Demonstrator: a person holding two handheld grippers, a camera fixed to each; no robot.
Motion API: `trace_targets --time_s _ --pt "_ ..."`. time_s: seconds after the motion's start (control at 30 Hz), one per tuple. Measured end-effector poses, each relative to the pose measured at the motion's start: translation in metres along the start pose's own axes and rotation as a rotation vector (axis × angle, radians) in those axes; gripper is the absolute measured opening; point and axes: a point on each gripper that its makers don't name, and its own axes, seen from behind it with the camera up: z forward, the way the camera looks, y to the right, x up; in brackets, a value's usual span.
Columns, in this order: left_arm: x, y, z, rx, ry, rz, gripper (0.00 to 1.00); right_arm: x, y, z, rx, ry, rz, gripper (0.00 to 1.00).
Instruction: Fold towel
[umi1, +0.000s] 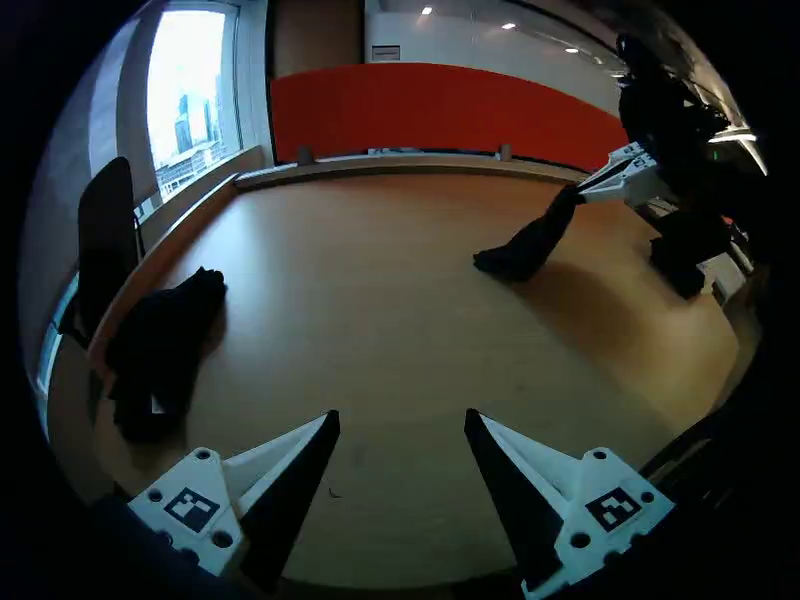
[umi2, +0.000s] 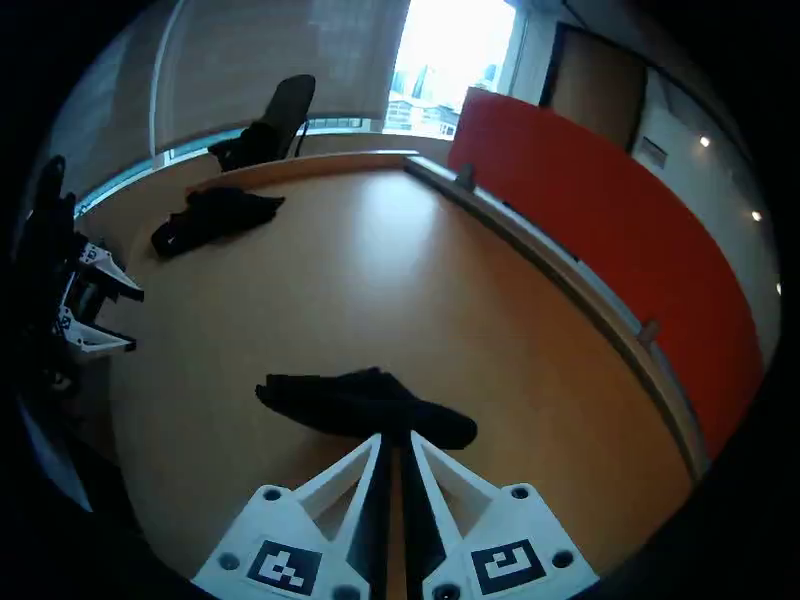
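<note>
A broad wooden counter (umi1: 400, 300) runs up to a red partition (umi1: 450, 110). A black cloth heap (umi1: 165, 340) lies near its window edge. The black towel (umi2: 360, 405) sits mid-counter with one end lifted, pinched by the right tool (umi2: 393, 440), fingers closed on it. The left tool (umi1: 400, 420) hangs wide open, empty.

left gripper (umi1: 400, 418): two white wedge fingers (umi1: 255, 478), black inner faces tapering to sharp tips. one square black-and-white marker (umi1: 192, 508) per finger, small round screw holes (umi1: 203, 455) around it. right gripper (umi2: 396, 440): same build, white shells, black inner faces, marker plus holes on each finger base. in the left gripper view it's far right, white body backed by a dark mass (umi1: 660, 100), too dim to resolve.
</note>
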Motion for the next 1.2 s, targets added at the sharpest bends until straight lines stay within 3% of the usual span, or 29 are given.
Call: trace_targets --time_s 0.27,0.5,1.2 --pt "0.009 0.000 0.000 -0.001 0.016 0.010 0.93 0.030 0.021 -0.016 -0.032 0.056 -0.047 0.05" --pt "0.017 0.002 -0.001 -0.008 0.029 0.024 0.93 0.036 0.043 -0.035 -0.063 0.080 -0.033 0.05" --pt "0.024 0.005 0.002 -0.018 0.035 0.024 0.93 -0.007 0.127 -0.097 -0.175 0.050 0.044 0.05"
